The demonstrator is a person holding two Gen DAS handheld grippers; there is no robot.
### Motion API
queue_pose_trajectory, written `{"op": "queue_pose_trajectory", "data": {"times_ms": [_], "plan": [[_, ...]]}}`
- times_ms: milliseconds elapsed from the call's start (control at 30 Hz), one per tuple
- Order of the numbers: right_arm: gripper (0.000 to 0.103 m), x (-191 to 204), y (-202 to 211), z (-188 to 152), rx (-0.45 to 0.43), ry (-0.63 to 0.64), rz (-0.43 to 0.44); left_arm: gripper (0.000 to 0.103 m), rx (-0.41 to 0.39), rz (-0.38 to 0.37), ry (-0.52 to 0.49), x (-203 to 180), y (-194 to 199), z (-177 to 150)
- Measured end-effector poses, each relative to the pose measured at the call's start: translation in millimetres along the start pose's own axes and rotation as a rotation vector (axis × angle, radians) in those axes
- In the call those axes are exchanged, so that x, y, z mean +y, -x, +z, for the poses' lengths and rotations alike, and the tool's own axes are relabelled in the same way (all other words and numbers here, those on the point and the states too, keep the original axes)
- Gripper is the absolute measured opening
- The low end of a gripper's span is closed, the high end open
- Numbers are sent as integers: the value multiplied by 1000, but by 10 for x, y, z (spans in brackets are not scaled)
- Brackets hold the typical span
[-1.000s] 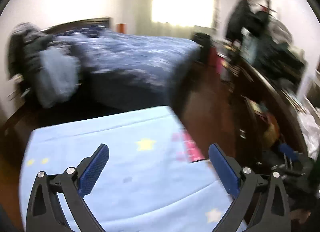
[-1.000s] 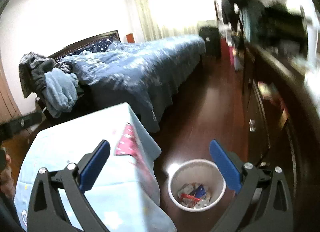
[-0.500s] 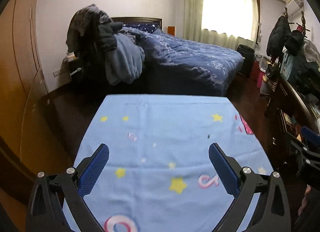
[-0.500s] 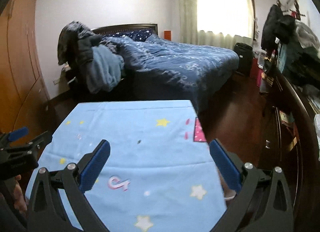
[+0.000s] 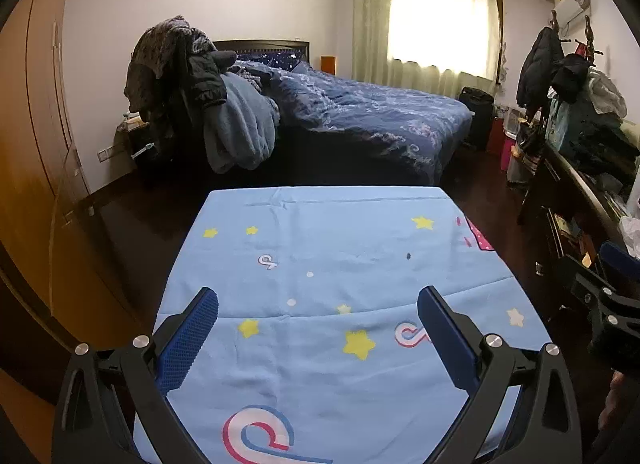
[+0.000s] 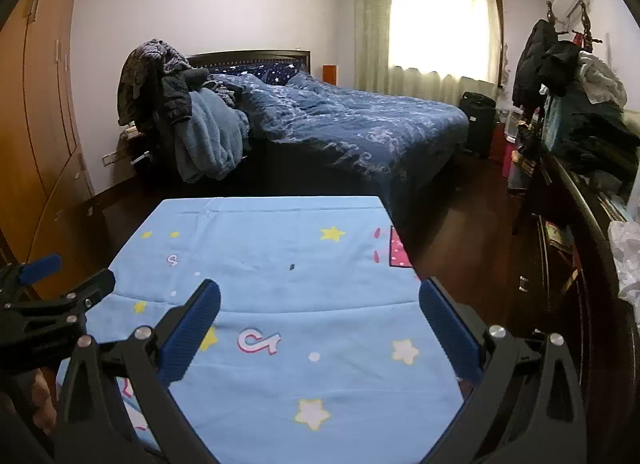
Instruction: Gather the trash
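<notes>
A table under a light blue cloth (image 5: pixel 320 248) printed with yellow stars fills the foreground of both views. One tiny dark speck (image 5: pixel 408 255) lies on the cloth, right of centre, and shows in the right wrist view too as the speck (image 6: pixel 292 266). No other loose item shows on the cloth. My left gripper (image 5: pixel 318 304) hangs open over the near part of the table, nothing between its blue pads. My right gripper (image 6: pixel 320 296) is open and empty as well, over the table's right half. No waste bin is in view.
Beyond the table stands a bed (image 5: pixel 372 124) with a dark blue duvet, and clothes (image 5: pixel 192 92) are piled at its head. A wooden wardrobe (image 5: pixel 36 168) lines the left wall. A cluttered dark dresser (image 6: pixel 580 200) runs along the right, with dark floor (image 6: pixel 472 240) between.
Both views swung left from the floor beside the table to face the table squarely. The white bin with wrappers dropped out of the right wrist view. Both grippers stayed open.
</notes>
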State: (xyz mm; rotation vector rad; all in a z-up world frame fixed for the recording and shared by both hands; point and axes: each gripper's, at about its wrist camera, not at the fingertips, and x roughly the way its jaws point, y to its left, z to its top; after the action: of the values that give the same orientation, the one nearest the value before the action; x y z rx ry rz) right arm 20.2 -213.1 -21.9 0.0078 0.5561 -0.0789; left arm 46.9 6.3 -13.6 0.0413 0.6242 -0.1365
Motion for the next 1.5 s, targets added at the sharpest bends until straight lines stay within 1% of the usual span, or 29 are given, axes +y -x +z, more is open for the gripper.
{"op": "queue_pose_trajectory", "data": {"times_ms": [367, 1500], "plan": [[100, -48, -3, 10, -2, -6, 6, 99, -1, 17, 8, -16, 14, -3], [100, 2, -36, 52, -8, -3, 17, 99, -5, 15, 11, -30, 27, -13]]}}
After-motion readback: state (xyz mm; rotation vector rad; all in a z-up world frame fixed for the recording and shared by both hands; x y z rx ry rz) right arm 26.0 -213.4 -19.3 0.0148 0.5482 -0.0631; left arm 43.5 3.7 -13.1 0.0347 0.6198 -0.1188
